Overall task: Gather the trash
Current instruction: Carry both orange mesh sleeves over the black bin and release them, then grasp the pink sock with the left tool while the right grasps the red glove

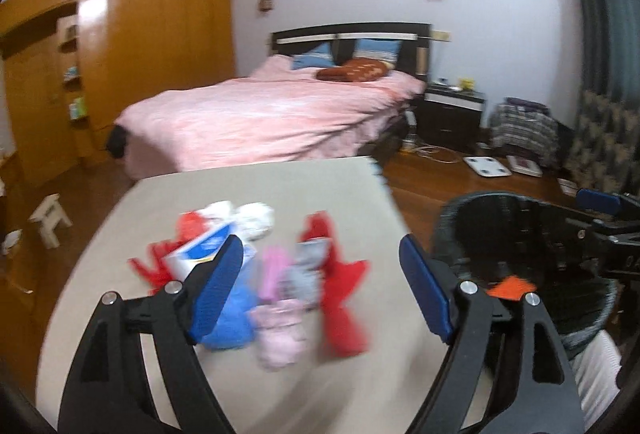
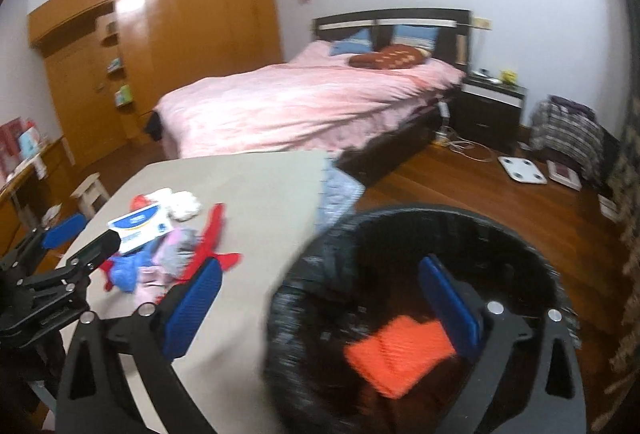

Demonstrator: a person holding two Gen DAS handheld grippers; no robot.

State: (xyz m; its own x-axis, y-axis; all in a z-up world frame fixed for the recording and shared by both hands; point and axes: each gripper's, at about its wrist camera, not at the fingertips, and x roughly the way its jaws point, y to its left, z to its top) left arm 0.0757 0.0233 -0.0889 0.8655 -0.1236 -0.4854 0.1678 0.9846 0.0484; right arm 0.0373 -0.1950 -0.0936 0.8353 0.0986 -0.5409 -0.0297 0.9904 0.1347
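A pile of trash (image 1: 256,274) lies on the beige table (image 1: 248,190): red strips, white tissue, a white-and-blue box (image 2: 140,226), a blue bag and pink wrappers. My left gripper (image 1: 320,286) hangs open just above the pile with nothing between its fingers; the right wrist view shows the left gripper (image 2: 82,238) at the far left. A black bin (image 2: 400,234) lined with a bag stands right of the table with an orange piece (image 2: 400,350) inside. My right gripper (image 2: 320,308) is open and empty over the bin's left rim.
Behind the table stands a bed with pink covers (image 1: 272,114), and a wooden wardrobe (image 1: 152,34) fills the left wall. A small white stool (image 1: 50,218) sits on the floor at left. A nightstand (image 1: 452,114), a white scale (image 1: 486,166) and a clothes-draped chair (image 1: 524,130) stand at right.
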